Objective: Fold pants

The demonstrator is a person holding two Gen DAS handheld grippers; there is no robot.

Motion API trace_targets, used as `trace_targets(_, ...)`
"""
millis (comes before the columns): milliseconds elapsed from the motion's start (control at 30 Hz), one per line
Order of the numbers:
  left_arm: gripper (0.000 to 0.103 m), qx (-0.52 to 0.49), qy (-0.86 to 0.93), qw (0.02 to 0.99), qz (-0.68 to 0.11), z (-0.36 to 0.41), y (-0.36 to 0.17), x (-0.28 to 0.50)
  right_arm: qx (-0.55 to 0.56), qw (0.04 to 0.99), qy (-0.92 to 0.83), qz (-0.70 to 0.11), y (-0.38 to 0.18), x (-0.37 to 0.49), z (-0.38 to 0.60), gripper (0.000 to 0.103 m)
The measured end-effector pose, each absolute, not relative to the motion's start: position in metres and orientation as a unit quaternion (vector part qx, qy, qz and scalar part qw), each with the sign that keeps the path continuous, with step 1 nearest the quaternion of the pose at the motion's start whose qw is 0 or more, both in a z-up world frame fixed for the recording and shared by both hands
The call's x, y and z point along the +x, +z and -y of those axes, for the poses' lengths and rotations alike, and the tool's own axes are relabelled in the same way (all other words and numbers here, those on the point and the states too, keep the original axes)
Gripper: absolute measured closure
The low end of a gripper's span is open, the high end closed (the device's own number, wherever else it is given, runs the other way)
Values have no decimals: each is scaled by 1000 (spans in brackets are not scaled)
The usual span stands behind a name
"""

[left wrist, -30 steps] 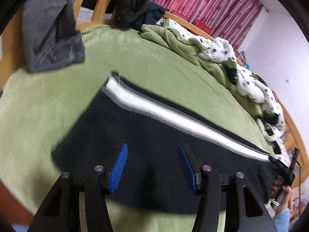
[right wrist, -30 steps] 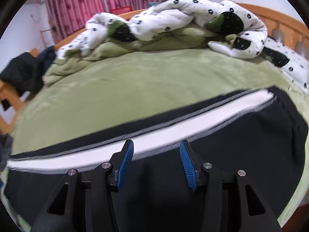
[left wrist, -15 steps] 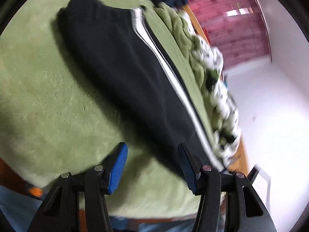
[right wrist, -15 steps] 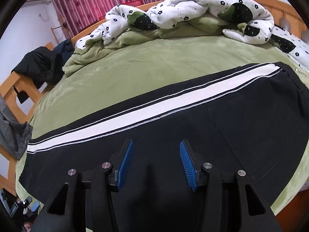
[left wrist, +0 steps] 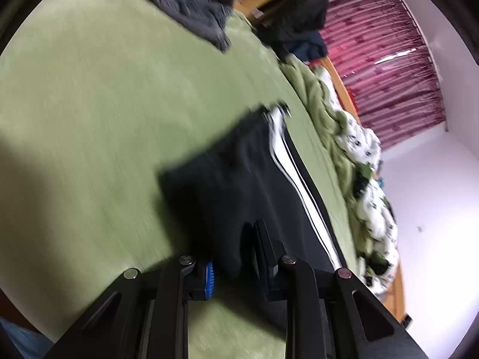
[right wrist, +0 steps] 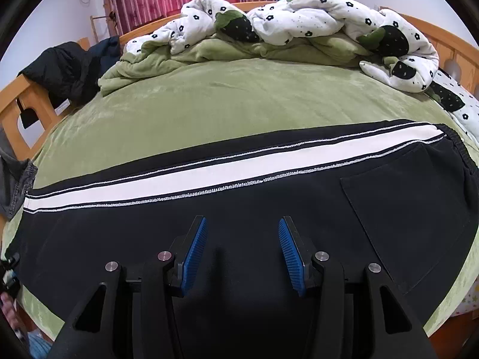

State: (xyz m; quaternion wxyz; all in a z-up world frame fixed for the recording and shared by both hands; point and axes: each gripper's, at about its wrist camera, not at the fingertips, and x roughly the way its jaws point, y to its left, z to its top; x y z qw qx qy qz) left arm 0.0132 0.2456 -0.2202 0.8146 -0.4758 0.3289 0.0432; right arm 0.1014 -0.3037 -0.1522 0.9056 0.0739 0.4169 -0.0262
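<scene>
Black pants (right wrist: 239,227) with white side stripe (right wrist: 185,176), flat across green bed (right wrist: 224,101). Left claw (left wrist: 233,257): jaws closing, dark cuff fabric bunched between them, blurred. Right claw (right wrist: 241,251): spread, directly over mid-leg cloth, nothing pinched; back pocket (right wrist: 407,206) to its right, rumpled quilt (right wrist: 299,21) beyond.

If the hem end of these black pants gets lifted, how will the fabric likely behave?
Probably floppy: the pants lie flat and limp on the green blanket, so the leg should drape and trail. The fabric looks thick, so likely some weight. The left hand-held gripper is closing over a bunched fold, suggesting easy pinching.
</scene>
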Motion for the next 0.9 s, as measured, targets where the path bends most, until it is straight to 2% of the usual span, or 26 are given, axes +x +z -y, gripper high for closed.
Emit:
trace_targets(133, 82, -446, 83, 820, -349, -255, -215, 29, 71, 905, -21, -418, -152, 104, 301, 54)
trace_targets(233, 83, -377, 117, 843, -365, -244, -203, 32, 69, 906, -14, -417, -150, 106, 300, 54)
trace_targets(467, 87, -220, 131, 908, -332, -181, -129, 46, 46, 907, -16, -419, -150, 97, 306, 54)
trace_targets(700, 87, -107, -19, 943, -315, -42, -54, 75, 35, 908, -29, -416, -151, 79, 335, 54)
trace_targets(800, 87, -97, -107, 931, -336, 31, -54, 86, 35, 914, -47, -400, -147, 67, 357, 54)
trace_targets(900, 87, -70, -152, 917, -362, 104, -82, 91, 64, 916, -57, -391, -145, 58, 382, 53)
